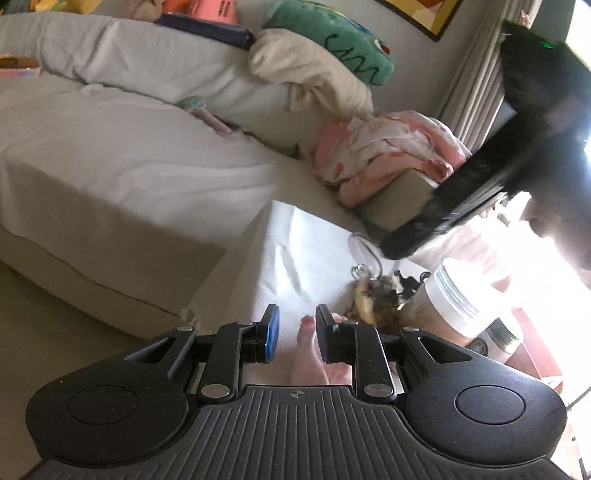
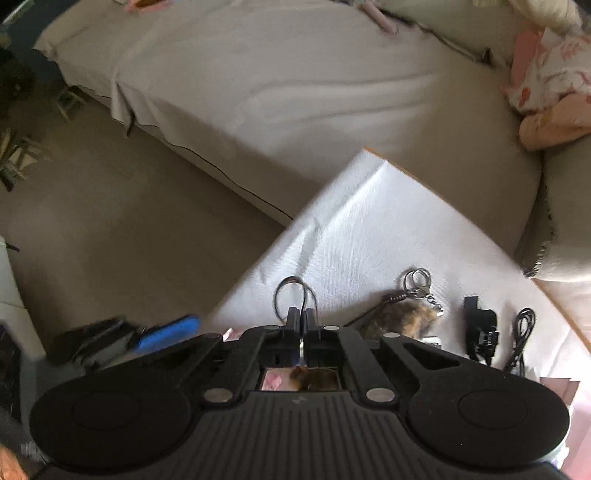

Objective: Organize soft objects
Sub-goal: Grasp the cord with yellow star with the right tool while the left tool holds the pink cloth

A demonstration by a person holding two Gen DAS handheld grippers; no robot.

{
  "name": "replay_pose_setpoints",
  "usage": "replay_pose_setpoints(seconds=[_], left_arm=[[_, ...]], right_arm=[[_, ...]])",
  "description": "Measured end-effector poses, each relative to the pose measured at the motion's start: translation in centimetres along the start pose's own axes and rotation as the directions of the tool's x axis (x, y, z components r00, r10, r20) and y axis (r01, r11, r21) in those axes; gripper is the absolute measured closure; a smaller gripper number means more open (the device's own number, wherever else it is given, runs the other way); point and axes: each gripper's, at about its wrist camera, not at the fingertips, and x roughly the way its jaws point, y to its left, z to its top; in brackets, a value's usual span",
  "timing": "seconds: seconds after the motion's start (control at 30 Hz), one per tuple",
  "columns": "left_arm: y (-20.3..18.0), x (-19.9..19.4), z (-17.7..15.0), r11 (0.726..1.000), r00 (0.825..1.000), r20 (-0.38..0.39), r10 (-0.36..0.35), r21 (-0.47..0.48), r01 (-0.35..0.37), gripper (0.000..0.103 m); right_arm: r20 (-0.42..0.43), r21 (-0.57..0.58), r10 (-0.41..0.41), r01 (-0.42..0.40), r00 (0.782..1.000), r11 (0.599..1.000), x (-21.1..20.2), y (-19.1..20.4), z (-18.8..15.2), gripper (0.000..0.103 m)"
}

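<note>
My right gripper [image 2: 303, 316] points steeply down over the white-covered table [image 2: 369, 229]. Its fingers are shut on a thin black cord loop [image 2: 294, 284] that sticks out past the tips. A brown furry keychain [image 2: 402, 317] with a metal clasp [image 2: 417, 280] lies just right of it. Brown fur also shows under the gripper body. In the left wrist view my left gripper [image 1: 297, 332] hovers at the table's near edge, jaws a little apart and empty, with a person's foot [image 1: 308, 350] below. The furry keychain [image 1: 376, 295] lies right of its tips. The right gripper [image 1: 461, 199] is a dark blur above.
A grey sofa [image 1: 129, 166] carries a pink patterned cloth [image 1: 388, 147], a beige cloth [image 1: 314, 70], a green plush cushion [image 1: 332, 33] and a small pastel toy [image 1: 207, 110]. A jar [image 1: 450, 302], black clips [image 2: 480, 328] and a cable [image 2: 521, 332] sit on the table. A blue object [image 2: 166, 336] lies on the floor.
</note>
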Motion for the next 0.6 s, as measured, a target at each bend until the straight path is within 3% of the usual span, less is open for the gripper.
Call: replay_pose_setpoints(seconds=[0.1, 0.23, 0.6], left_arm=[[-0.8, 1.1, -0.2, 0.999, 0.999, -0.050, -0.010, 0.039, 0.012, 0.079], [-2.3, 2.7, -0.9, 0.991, 0.994, -0.108, 0.029, 0.131, -0.015, 0.079], [-4.9, 6.4, -0.8, 0.941, 0.986, -0.131, 0.107, 0.333, -0.058, 0.078]], right_arm=[[0.021, -0.016, 0.008, -0.008, 1.000, 1.000, -1.4, 0.2, -0.2, 0.101], [0.052, -0.015, -0.009, 0.009, 0.999, 1.000, -2.0, 0.3, -0.1, 0.101], [0.109, -0.009, -0.056, 0.058, 0.992, 0.998, -3.5, -0.9, -1.9, 0.101]])
